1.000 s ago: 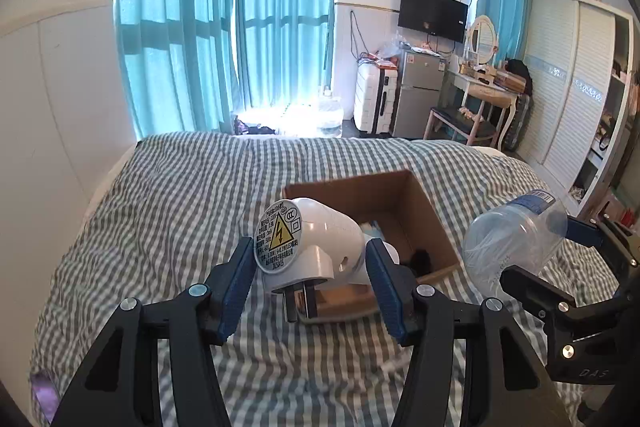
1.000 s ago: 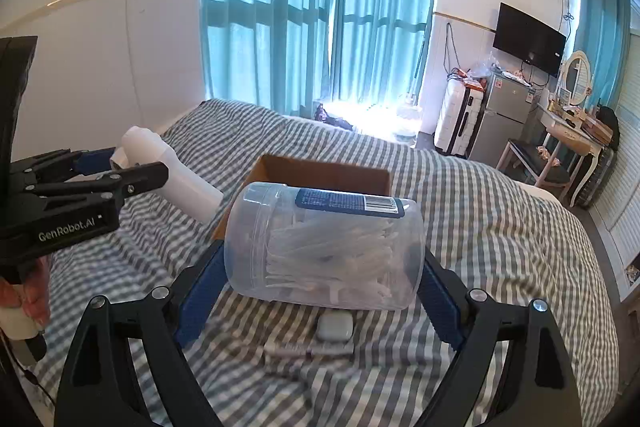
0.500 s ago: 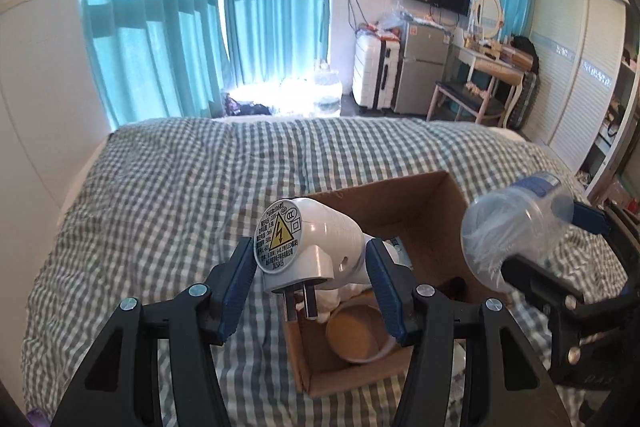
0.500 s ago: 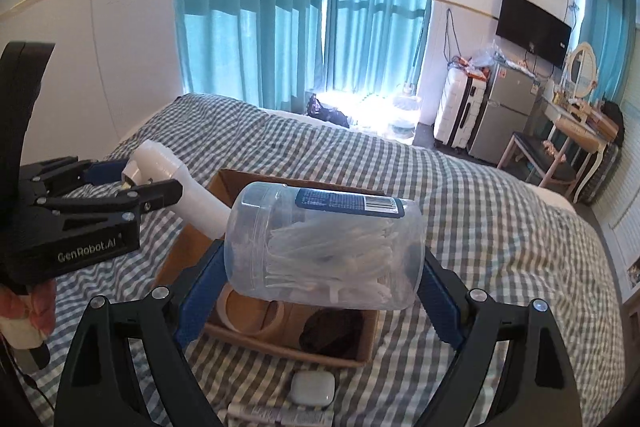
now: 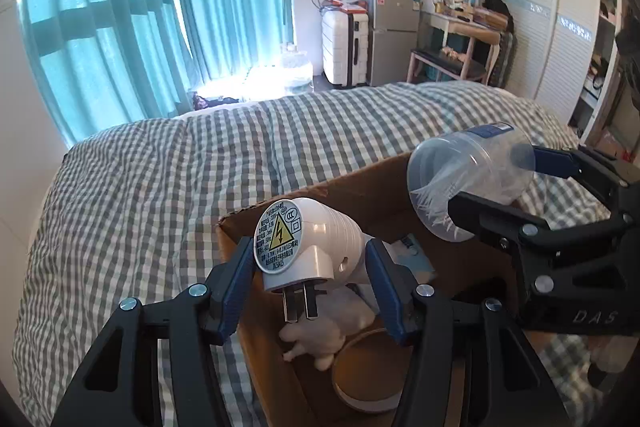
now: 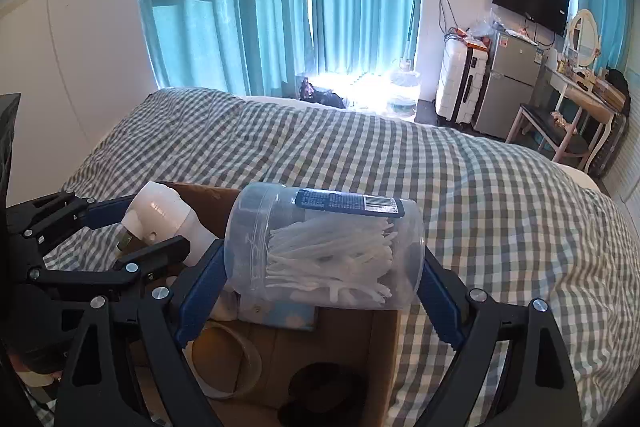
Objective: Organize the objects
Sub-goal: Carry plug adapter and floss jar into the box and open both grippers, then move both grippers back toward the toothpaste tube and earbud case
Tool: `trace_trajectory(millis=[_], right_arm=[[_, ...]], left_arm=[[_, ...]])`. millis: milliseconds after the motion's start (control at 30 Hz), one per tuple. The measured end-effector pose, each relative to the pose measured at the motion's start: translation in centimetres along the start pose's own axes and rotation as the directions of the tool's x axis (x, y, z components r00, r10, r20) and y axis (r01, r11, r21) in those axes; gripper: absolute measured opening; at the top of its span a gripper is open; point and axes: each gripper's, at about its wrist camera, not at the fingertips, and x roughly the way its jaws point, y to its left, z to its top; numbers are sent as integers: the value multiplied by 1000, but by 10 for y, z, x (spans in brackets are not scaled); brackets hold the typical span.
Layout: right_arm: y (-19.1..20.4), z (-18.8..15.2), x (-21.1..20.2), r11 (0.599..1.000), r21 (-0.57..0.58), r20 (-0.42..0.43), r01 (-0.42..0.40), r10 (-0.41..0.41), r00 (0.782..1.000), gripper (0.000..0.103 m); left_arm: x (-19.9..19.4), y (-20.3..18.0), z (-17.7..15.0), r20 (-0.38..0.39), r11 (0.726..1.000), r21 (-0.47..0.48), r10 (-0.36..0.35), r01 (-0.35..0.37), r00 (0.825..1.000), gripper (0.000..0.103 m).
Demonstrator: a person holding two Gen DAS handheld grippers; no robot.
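My left gripper (image 5: 310, 277) is shut on a white plug-in night light (image 5: 312, 241) with a yellow warning label, held above the near left part of an open cardboard box (image 5: 360, 195). My right gripper (image 6: 320, 281) is shut on a clear plastic jar of white sticks (image 6: 324, 251), held on its side above the box (image 6: 360, 331). The jar (image 5: 468, 183) and right gripper (image 5: 516, 187) also show at the right of the left wrist view. The night light (image 6: 164, 219) and left gripper (image 6: 120, 231) show at the left of the right wrist view.
The box holds a tape roll (image 5: 368, 375), a white plush toy (image 5: 320, 339), a light blue packet (image 6: 276, 315) and a dark item (image 6: 316, 383). It sits on a grey checked bed (image 5: 160, 187). A suitcase, fridge and desk stand beyond the bed.
Both grippers have moved forward over the box with their objects still held. The box's inside has come into view below them.
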Motion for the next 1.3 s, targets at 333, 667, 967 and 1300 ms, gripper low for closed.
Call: trace_trajectory(millis=[333,667,967,1300], right_arm=[[-5,-7,2,997,43,4,-66,66,998,89],[-1,3,-87,999,21,133,-33,30,991,93],[17,-7,-202,996,-71,239,44,-26,971,93],[34,-63,-237,991,-124,192,40,-16,981,93]], left_arm=[[8,-10,-14,-4,998,29,-55,55,998,65],[-60,-22,-11,72,997,37,59,-61,996,98],[-152,-27,-15,167,996,-7,91,-91,982,102],[-188,-33,-55,135,991,-122,70,-54,988,103]])
